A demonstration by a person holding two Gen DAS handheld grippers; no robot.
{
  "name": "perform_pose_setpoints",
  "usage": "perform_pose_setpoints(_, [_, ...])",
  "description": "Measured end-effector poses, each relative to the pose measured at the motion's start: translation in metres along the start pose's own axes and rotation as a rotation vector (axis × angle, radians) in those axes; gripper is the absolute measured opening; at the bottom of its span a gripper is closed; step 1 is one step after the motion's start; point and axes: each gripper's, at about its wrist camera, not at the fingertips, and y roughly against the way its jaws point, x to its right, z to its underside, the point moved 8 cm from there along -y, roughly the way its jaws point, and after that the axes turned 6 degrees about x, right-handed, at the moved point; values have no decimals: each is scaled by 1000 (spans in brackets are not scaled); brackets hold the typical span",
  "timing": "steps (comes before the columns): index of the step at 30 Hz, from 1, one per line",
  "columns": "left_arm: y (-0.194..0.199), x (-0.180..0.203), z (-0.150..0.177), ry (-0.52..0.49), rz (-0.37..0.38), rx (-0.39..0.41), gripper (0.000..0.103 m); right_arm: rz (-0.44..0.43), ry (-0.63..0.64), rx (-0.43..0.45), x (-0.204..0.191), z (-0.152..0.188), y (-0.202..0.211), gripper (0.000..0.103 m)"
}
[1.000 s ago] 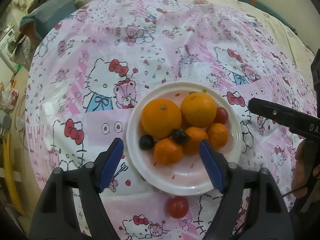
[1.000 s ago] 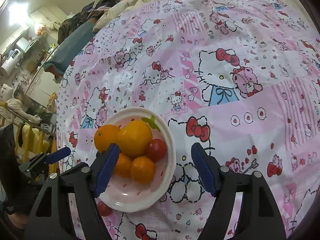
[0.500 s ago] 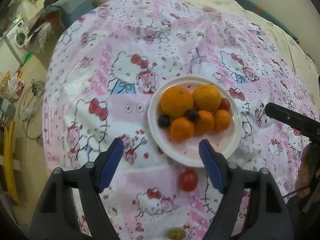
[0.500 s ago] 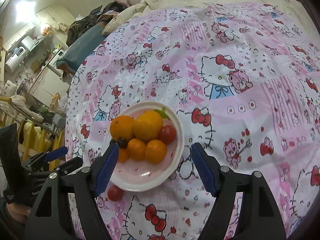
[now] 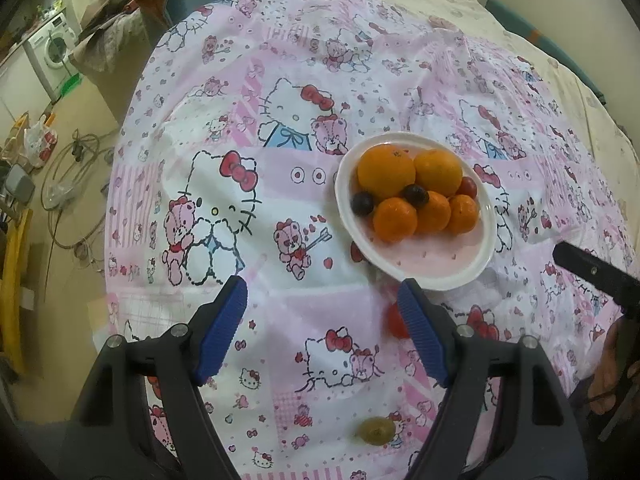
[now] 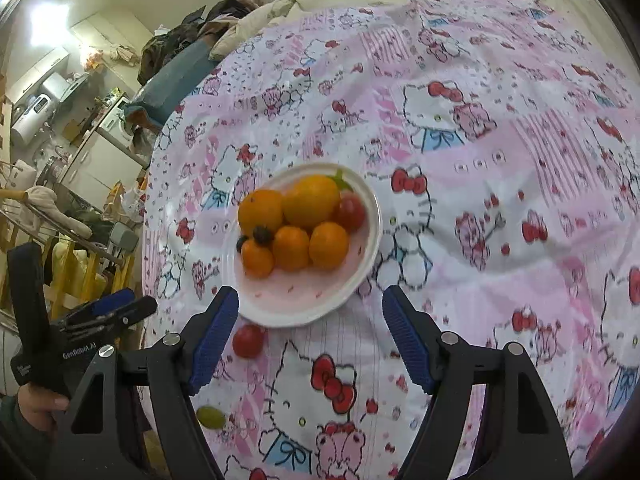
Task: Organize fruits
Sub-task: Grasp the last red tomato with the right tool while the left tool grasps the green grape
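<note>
Left gripper (image 5: pixel 322 326): jaws wide, empty, above the cloth (image 5: pixel 280 184); white plate (image 5: pixel 440 272) of oranges (image 5: pixel 386 170) lies ahead to its right; red tomato (image 6: pixel 248 341) and green grape (image 6: pixel 211 417) lie loose on the cloth near the plate; right gripper (image 6: pixel 310 336): jaws wide, empty.

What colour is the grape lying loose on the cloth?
The grape is pale green; clearest in the right wrist view.

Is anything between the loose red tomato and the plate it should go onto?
No. The red tomato lies on the tablecloth just outside the plate rim, with only bare cloth between; the rim's near side is free of fruit.
</note>
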Motion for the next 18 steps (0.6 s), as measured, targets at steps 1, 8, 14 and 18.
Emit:
perform_pose_setpoints(1, [0, 0, 2, -2, 0, -1, 75, 3, 0, -3, 0, 3, 0, 77])
perform_pose_setpoints(8, [2, -8, 16, 2, -3, -42, 75, 2, -25, -42, -2, 24, -4, 77])
perform_pose_setpoints(14, [10, -29, 33, 70, -25, -74, 75, -49, 10, -125, -21, 41, -21, 77])
perform_pose_setpoints(18, [10, -38, 35, 101, -25, -70, 75, -105, 66, -196, -45, 54, -41, 69])
